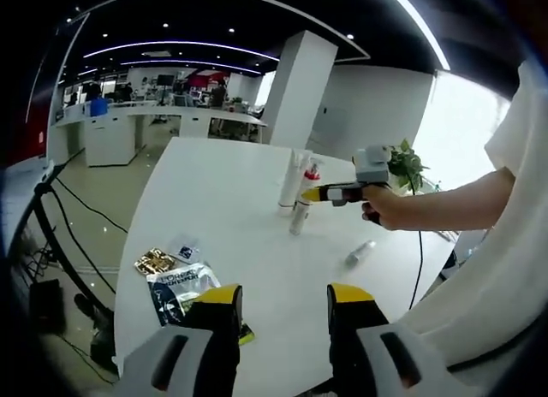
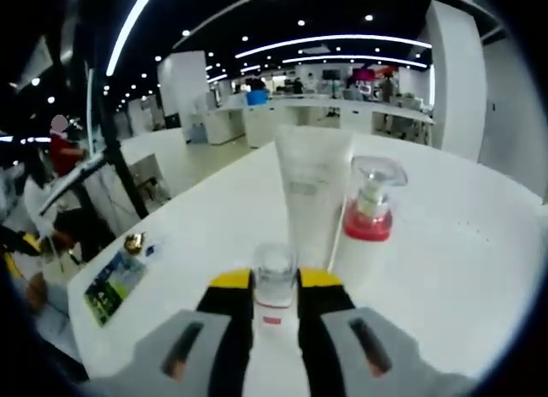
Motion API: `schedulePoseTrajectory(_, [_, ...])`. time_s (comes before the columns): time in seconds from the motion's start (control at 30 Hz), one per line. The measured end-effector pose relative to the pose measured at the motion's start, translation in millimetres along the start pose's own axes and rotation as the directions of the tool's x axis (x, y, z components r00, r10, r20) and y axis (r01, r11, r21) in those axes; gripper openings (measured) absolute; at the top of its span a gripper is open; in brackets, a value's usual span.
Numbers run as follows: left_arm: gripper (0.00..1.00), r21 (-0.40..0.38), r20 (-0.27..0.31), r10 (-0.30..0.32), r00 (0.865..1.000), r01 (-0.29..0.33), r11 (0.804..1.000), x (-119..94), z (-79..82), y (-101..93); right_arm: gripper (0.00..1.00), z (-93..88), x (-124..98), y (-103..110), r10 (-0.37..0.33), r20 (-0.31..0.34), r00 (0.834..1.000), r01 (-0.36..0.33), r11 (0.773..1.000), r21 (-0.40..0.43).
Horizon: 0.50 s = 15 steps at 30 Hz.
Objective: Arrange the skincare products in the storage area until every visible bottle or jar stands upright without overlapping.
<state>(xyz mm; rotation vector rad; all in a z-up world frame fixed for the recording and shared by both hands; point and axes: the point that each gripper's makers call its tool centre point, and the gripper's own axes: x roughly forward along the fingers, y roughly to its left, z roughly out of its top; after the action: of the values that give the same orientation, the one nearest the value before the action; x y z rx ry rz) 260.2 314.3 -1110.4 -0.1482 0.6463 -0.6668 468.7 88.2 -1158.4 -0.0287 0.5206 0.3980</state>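
White tube (image 2: 312, 192), two bottles (image 2: 276, 281), two packets (image 1: 181, 287)

Surface: white table (image 1: 223, 200), rounded edge, in an open office.
Upright items: white tube (image 1: 291, 185) standing cap-down; just beside it a pump bottle with a red collar (image 1: 306, 176); a third bottle (image 1: 300, 216) in front, upright.
Lying item: small clear bottle (image 1: 360, 251) on its side, apart from the upright group.
Near edge: dark printed packet (image 1: 181, 287); gold foil wrappers (image 1: 156, 260) beside it; small flat sachet (image 1: 184, 247).
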Motion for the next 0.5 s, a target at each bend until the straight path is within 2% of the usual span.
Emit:
schedulePoseTrajectory(0.2, [0.40, 0.006, -0.007, -0.005, 1.000, 0.005, 1.000, 1, 0.5, -0.6, 0.16, 1.4, 7, -2, -0.033, 0.001, 0.999, 0.033, 0.998, -0.046])
schedulePoseTrajectory(0.3, [0.40, 0.007, -0.010, -0.006, 1.000, 0.006, 1.000, 1, -0.1, 0.0, 0.16, 3.0, 8, -7, -0.072, 0.018, 0.997, 0.073, 0.994, -0.077])
schedulePoseTrajectory(0.5, [0.40, 0.006, -0.013, -0.015, 1.000, 0.016, 1.000, 3, -1.4, -2.9, 0.17, 4.4, 9, -15, -0.139, 0.046, 0.989, 0.140, 0.990, -0.022])
